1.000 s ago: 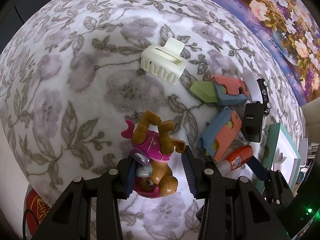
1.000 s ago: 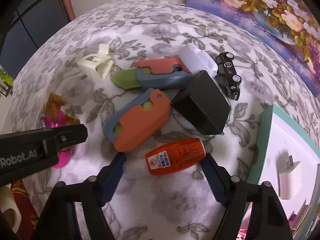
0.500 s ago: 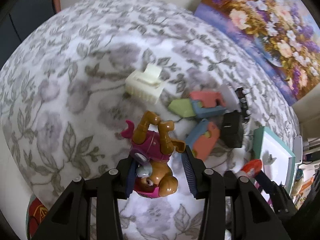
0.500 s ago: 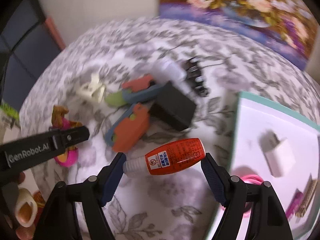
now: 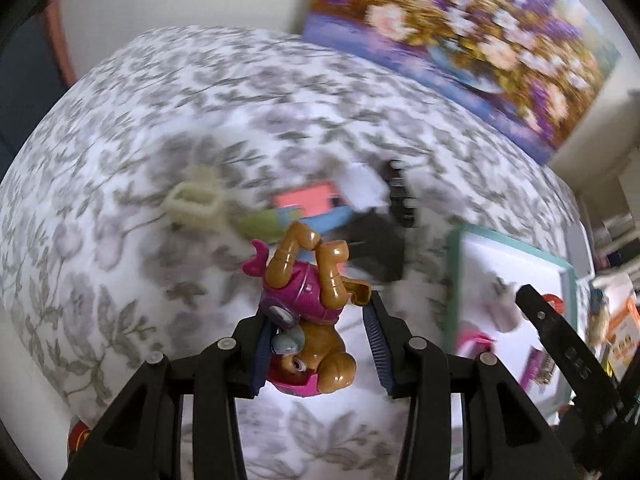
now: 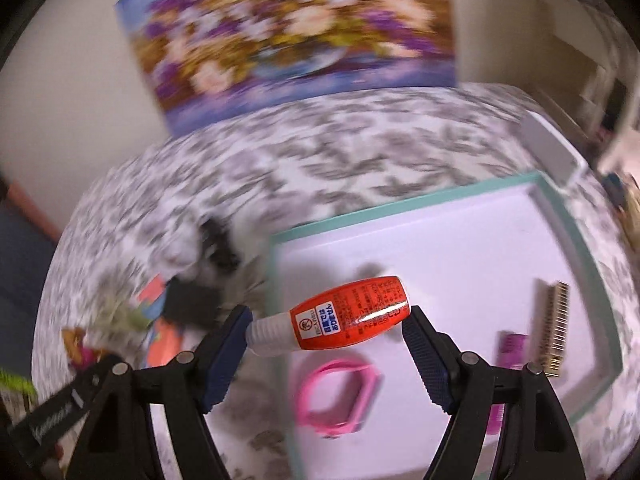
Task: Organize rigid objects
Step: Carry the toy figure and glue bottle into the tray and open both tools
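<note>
My left gripper (image 5: pixel 318 354) is shut on a brown and pink toy dog (image 5: pixel 310 320), held upside down above the floral cloth. My right gripper (image 6: pixel 326 350) is shut on an orange glue bottle (image 6: pixel 344 318), held end to end over the left edge of the teal-rimmed white tray (image 6: pixel 400 210). The tray (image 5: pixel 454 264) also shows at the right of the left wrist view. On the cloth lie a cream hair claw (image 5: pixel 194 204), coral and blue toys (image 5: pixel 312 204), a black block (image 5: pixel 376 248) and a black toy car (image 5: pixel 398 192).
In the tray lie a pink band (image 6: pixel 336 396), a gold comb (image 6: pixel 554 326), a purple item (image 6: pixel 512 348) and a white plug (image 5: pixel 504 300). A flower painting (image 6: pixel 288 24) leans at the back. The right gripper's arm (image 5: pixel 560 344) reaches over the tray.
Both grippers have lifted their objects off the cloth and swung right. The right gripper, with the glue bottle, has moved from the cloth to over the tray.
</note>
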